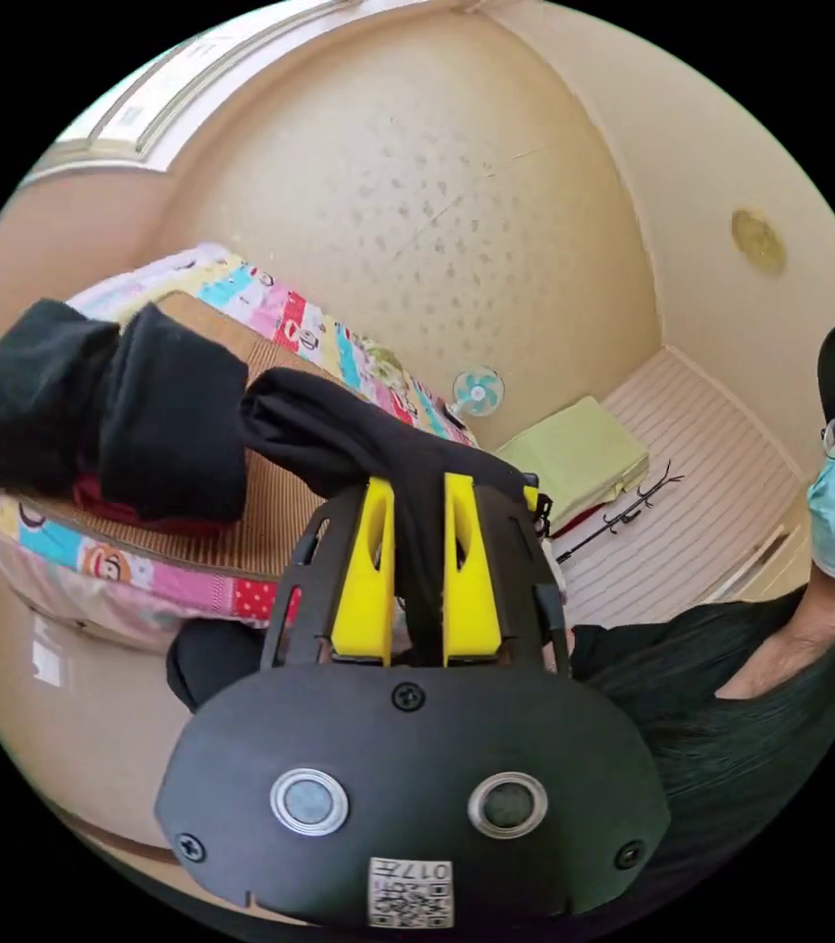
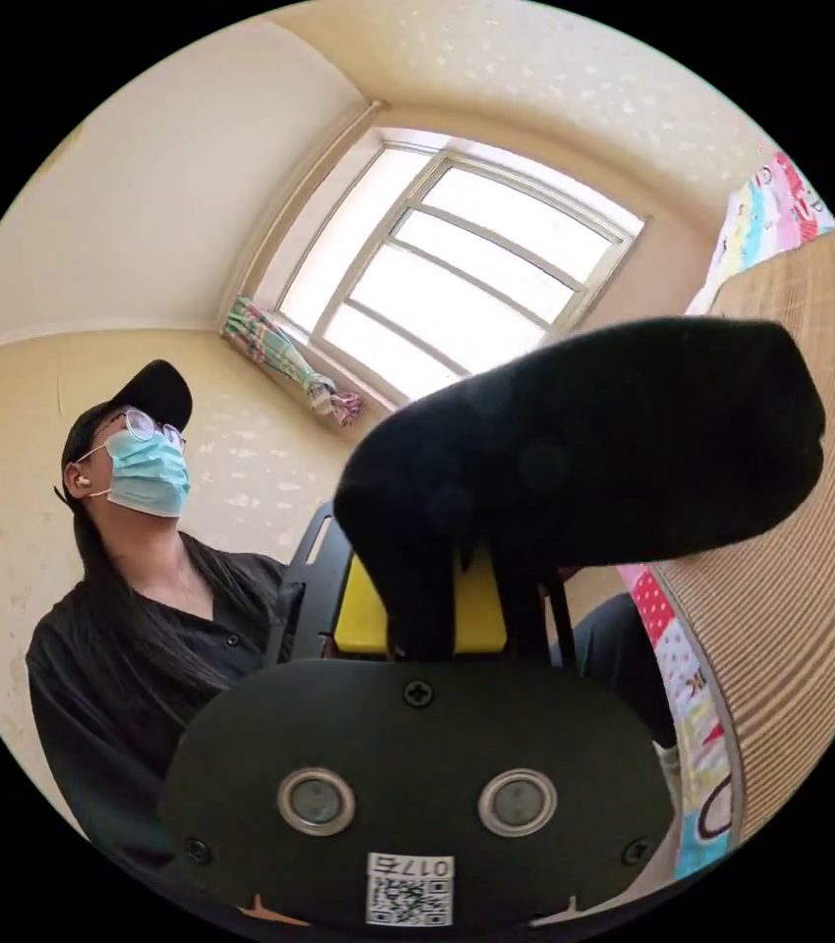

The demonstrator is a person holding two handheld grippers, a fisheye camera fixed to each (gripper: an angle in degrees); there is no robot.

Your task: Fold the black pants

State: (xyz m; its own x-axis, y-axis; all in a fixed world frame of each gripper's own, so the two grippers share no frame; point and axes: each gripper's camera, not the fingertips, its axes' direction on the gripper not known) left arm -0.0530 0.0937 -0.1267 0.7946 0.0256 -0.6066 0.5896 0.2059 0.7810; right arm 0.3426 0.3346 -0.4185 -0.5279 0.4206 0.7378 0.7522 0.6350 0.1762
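Black pants (image 1: 339,432): in the left gripper view a bunched fold of the cloth runs down between the two yellow jaws of the left hand-held gripper (image 1: 416,491), both jaws pressing on it, gap only as wide as the fabric. The rest of the fold rises up and left from the jaws, off the bed surface.

Right gripper view: black pants (image 2: 614,452) again, a thick rounded roll of cloth lying across the top of the right hand-held gripper (image 2: 427,589). A strip of cloth drops down in front of the yellow jaws. Yellow shows on either side of the strip, but the cloth hides the jaw tips; cannot tell how far apart they stand or whether both press on the fabric.

Beyond the held fold, left gripper view: two dark folded garments (image 1: 103,413) sit side by side on a woven mat (image 1: 270,511), with something red (image 1: 133,511) under them. The mat lies on a bed with a bright patterned sheet (image 1: 142,580). The mat (image 2: 810,550) and sheet edge (image 2: 683,678) also show at the right of the right gripper view.

Further out: a small fan (image 1: 477,391), a green cushion (image 1: 575,457), a window (image 2: 467,285) with a tied curtain (image 2: 290,363). Person (image 2: 142,609) in dark top, cap and mask beside the bed.
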